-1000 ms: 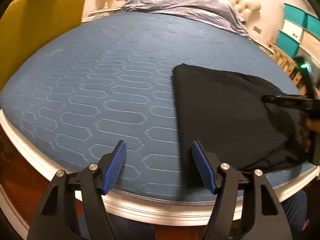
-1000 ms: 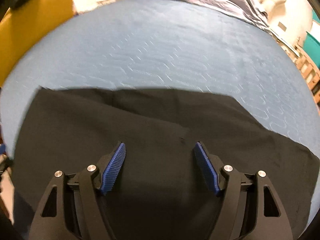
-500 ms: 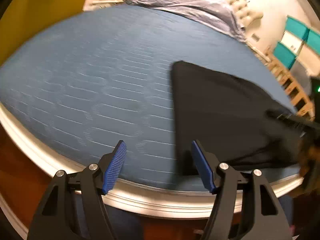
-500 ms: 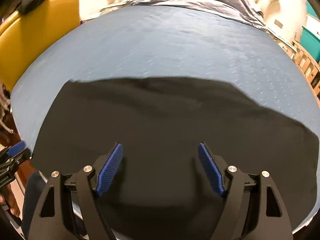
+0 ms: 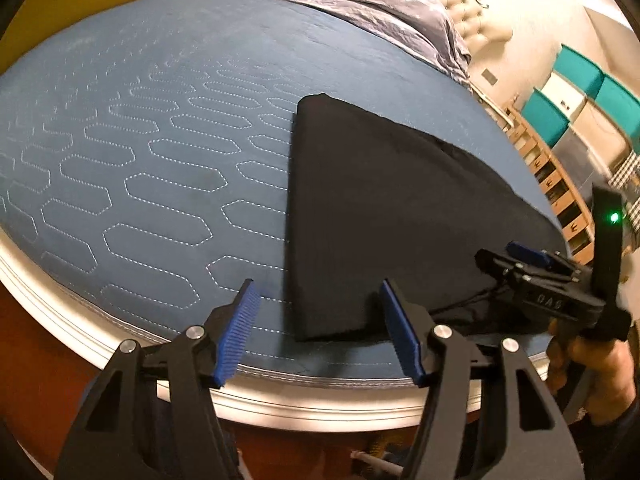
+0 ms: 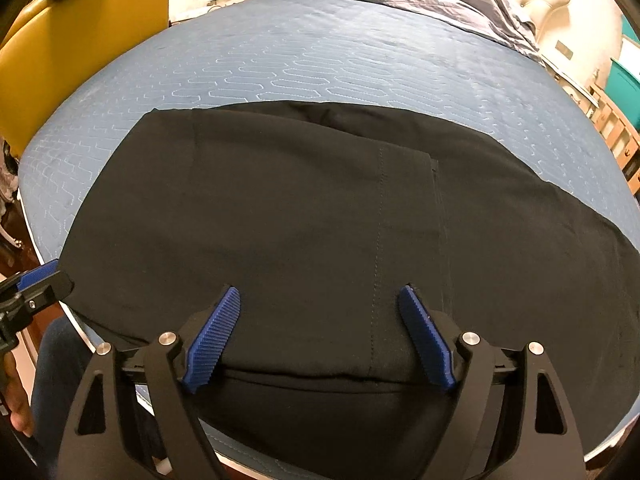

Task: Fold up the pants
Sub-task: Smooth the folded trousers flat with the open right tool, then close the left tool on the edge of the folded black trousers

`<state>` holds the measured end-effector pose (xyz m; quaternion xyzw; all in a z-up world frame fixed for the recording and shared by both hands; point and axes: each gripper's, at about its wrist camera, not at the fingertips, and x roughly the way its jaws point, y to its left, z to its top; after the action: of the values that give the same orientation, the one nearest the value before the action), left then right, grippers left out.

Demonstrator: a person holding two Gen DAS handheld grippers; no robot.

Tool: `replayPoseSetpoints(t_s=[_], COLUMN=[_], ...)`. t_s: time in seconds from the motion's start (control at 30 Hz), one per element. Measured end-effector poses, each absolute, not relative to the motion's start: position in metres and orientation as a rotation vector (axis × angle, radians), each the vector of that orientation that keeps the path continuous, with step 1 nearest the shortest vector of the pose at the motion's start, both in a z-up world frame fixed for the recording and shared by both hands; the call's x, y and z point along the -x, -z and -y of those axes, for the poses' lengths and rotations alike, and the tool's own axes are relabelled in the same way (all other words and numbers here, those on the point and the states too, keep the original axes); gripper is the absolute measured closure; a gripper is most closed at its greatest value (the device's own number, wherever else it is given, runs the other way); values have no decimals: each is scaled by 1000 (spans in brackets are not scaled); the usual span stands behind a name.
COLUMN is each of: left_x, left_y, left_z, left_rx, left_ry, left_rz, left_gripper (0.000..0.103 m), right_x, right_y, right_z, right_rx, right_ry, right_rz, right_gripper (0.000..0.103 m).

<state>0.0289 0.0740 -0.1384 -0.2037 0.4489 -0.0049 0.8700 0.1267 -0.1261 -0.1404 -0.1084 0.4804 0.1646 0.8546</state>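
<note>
Black fabric pants point(image 6: 320, 216) lie folded flat on a blue quilted mattress point(image 5: 140, 152), near its front edge.
Rumpled grey bedding point(image 5: 360, 4) sits at the far end. The right gripper point(image 6: 320, 332) hovers over the pants, spread wide; the left gripper point(image 5: 320, 328), equally wide, frames their near corner, gripping nothing.

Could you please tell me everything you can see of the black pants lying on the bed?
The black pants, of a matte woven-looking fabric, lie flat and already folded over on the blue quilted bedspread, near its front edge. A stitched seam and a pocket-like edge run across the top layer. One straight folded edge faces the open left gripper; the open right gripper hovers over the near hem. Neither is seen gripping the cloth.
</note>
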Motion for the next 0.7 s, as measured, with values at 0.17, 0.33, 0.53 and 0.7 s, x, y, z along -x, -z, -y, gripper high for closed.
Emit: replayPoseSetpoints(t_s=[0.17,0.33,0.53,0.7], left_x=[-30,-31,-31,-32], left_y=[137,136,137,142], left_z=[-76,-83,-89,-94], left_rx=[446,534,649,702], left_ry=[0,40,99,102], left_rz=[-948,-945,-931,-932], left_gripper=[42,43,47,53], right_x=[-129,-124,-124,-126], right_y=[142,143,144,145], right_z=[128,130,130,131], right_rx=[222,219,213,209], right_ry=[-350,-353,-360,-368], right_rz=[-1007,-1005,-1004,-1002], right_gripper=[23,23,22,21])
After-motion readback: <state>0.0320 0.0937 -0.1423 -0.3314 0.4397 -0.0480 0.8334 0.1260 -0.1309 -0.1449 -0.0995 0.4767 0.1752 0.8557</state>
